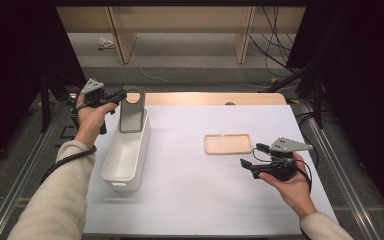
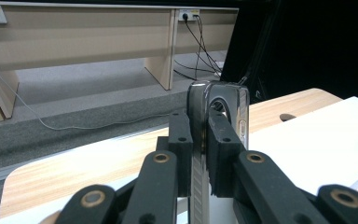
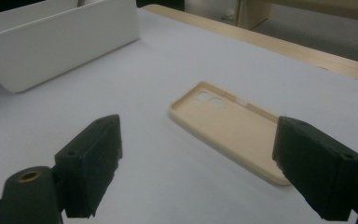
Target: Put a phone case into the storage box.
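Here left gripper [image 1: 114,96] clamps grey phone case [image 1: 132,116] upright over white bin [image 1: 125,160] — right gripper [image 1: 252,157] jaws apart near beige case [image 1: 228,144].

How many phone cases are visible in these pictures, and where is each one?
2. A grey phone case is clamped in the left gripper above the far end of the white bin. A beige phone case lies flat on the table, before the open right gripper.

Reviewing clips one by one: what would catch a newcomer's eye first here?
The left gripper holds a grey phone case upright over the far end of the white bin, its jaws clamped on the case's edge. Right of centre, a beige phone case lies flat on the white table, the open right gripper beside it.
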